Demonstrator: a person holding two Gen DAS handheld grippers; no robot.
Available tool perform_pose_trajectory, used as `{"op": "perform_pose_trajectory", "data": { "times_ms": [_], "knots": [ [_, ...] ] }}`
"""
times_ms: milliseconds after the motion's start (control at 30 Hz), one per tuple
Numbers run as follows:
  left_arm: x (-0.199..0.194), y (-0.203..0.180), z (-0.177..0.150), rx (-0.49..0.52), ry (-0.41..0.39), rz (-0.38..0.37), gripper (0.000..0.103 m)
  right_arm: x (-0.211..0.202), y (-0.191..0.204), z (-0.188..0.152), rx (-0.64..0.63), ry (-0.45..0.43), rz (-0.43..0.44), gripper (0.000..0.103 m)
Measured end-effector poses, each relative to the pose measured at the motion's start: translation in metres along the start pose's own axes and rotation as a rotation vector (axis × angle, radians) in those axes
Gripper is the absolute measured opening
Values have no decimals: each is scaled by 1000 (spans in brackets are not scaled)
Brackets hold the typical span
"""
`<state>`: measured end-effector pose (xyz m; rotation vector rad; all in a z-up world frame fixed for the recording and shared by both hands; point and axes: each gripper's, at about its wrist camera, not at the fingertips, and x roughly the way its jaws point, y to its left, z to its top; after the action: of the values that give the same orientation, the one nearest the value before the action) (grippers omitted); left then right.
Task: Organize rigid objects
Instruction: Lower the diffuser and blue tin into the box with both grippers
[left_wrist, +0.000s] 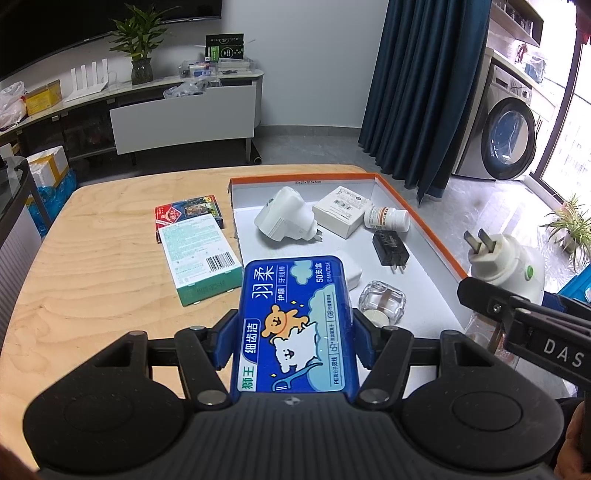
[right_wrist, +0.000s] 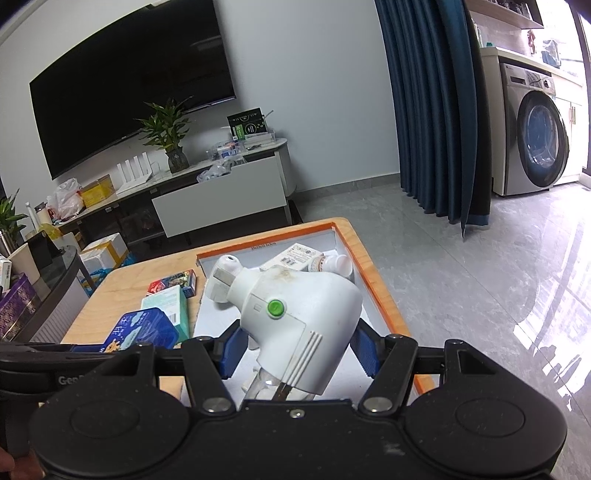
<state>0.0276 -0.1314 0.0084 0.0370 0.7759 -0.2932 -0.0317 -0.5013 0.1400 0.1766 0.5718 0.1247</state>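
The left gripper (left_wrist: 291, 332) is clamped across the short sides of a flat blue plastic floss-pick case with a cartoon bear label (left_wrist: 293, 321), whose long axis runs straight ahead, along the fingers. It is held above the near left edge of a shallow orange-rimmed cardboard tray (left_wrist: 417, 210), which lies ahead and slightly to the right on the pale wooden table (left_wrist: 103, 266).

The right gripper (right_wrist: 295, 347) is closed on a white plastic plug-in vaporiser with a green button (right_wrist: 295, 314) (prongs pointing away), held over the tray's near right side, so either hand is judged close enough for a short drop.

Inside the tray are seen a white plug adapter (left_wrist: 286, 216), a small white box (left_wrist: 341, 212), a white pill bottle (left_wrist: 386, 218), a black charger (left_wrist: 389, 247) and a clear glass jar (left_wrist: 382, 304). A green carton (left_wrist: 199, 258) and a dark card box (left_wrist: 188, 214) remain outside, to the left.
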Motion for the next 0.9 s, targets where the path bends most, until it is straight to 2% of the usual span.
{"op": "perform_pose_trajectory", "data": {
  "times_ms": [467, 900],
  "knots": [
    [8, -1, -5, 4, 24, -16, 63, 13, -9, -3, 20, 46, -18, 73],
    [15, -5, -7, 20, 41, -23, 63, 26, -6, -3, -23, 71, -43, 73]
  ]
}}
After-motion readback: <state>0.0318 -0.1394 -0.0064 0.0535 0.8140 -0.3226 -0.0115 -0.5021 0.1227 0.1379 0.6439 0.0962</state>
